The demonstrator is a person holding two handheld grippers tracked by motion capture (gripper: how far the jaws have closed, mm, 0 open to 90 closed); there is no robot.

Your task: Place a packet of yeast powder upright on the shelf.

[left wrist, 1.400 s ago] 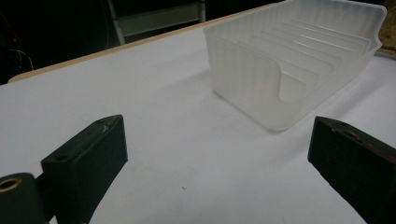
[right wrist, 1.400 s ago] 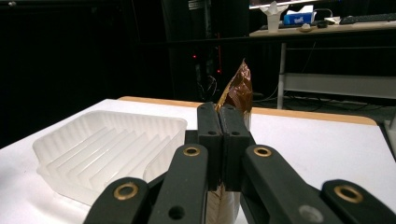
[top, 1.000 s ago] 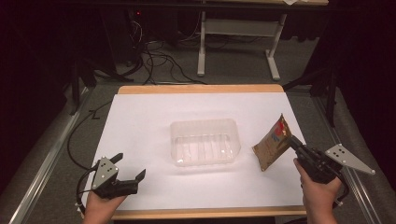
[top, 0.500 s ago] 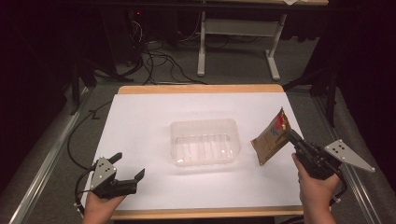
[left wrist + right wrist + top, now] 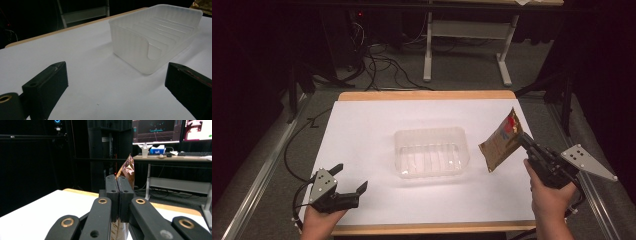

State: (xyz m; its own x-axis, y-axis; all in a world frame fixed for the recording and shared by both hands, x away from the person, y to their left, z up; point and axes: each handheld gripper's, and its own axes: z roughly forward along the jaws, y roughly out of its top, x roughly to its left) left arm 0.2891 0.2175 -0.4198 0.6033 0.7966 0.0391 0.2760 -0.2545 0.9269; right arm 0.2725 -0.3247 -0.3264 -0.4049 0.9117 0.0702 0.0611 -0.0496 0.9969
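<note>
A brown foil snack bag (image 5: 501, 145) hangs in the air to the right of a clear plastic tray (image 5: 431, 152) that stands in the middle of the white table. My right gripper (image 5: 523, 140) is shut on the bag's edge; in the right gripper view the black jaws press together on the bag (image 5: 127, 171), which sticks up above them. My left gripper (image 5: 350, 177) rests near the table's front left edge, open, with nothing between its fingers. In the left gripper view the ribbed tray (image 5: 155, 35) lies ahead and to the right of the jaws.
The white table top (image 5: 362, 140) has a wooden rim at the back and front. A black cable (image 5: 297, 145) trails off the left side. Desk legs and tangled cords stand on the floor behind the table. A desk with monitors (image 5: 172, 130) shows in the right gripper view.
My right gripper has lifted the snack bag off the table and carried it a little higher. The left gripper has stayed where it was.
</note>
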